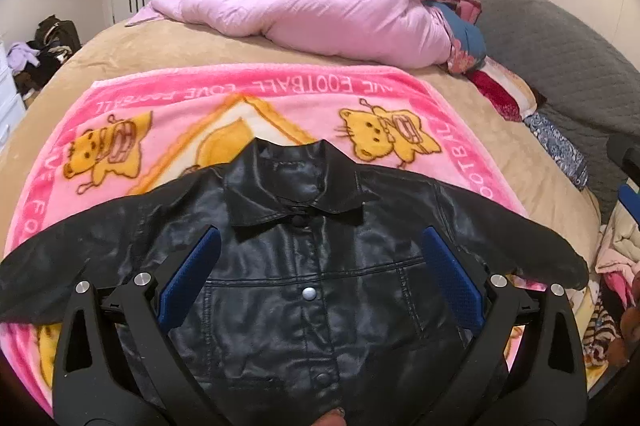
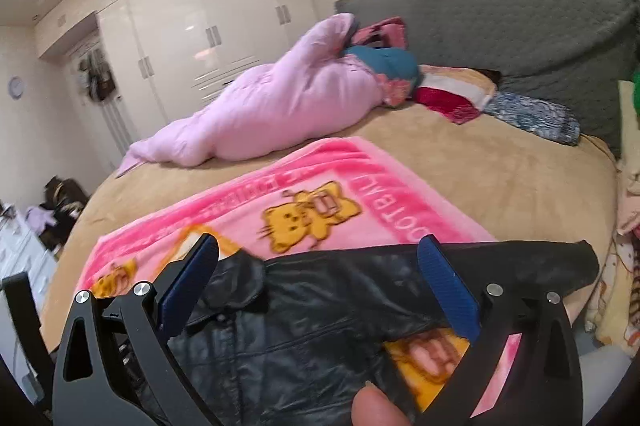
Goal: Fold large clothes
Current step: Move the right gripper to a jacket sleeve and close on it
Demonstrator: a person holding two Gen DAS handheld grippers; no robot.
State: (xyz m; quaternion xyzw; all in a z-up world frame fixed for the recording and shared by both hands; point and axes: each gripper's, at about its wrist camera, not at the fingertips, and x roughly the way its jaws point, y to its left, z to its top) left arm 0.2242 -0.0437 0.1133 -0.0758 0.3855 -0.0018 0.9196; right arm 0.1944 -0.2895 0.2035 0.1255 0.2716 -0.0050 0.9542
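A black leather jacket (image 1: 312,266) lies face up on a pink cartoon blanket (image 1: 280,113), collar away from me and both sleeves spread sideways. My left gripper (image 1: 320,238) hovers open over the jacket's chest, its blue pads on either side of the button line and holding nothing. In the right wrist view the jacket (image 2: 320,318) fills the lower middle, with its right sleeve (image 2: 540,262) stretched toward the bed's edge. My right gripper (image 2: 318,246) stands open above the collar and shoulder area. A fingertip (image 2: 376,406) shows at the bottom edge.
The blanket lies on a tan bed (image 1: 520,153). A rolled lilac quilt (image 1: 320,9) and pillows (image 1: 500,85) sit at the far side, with a grey headboard (image 2: 500,25) behind. White wardrobes (image 2: 192,25) line the wall. Clothes pile up on the floor (image 1: 44,45) at the left.
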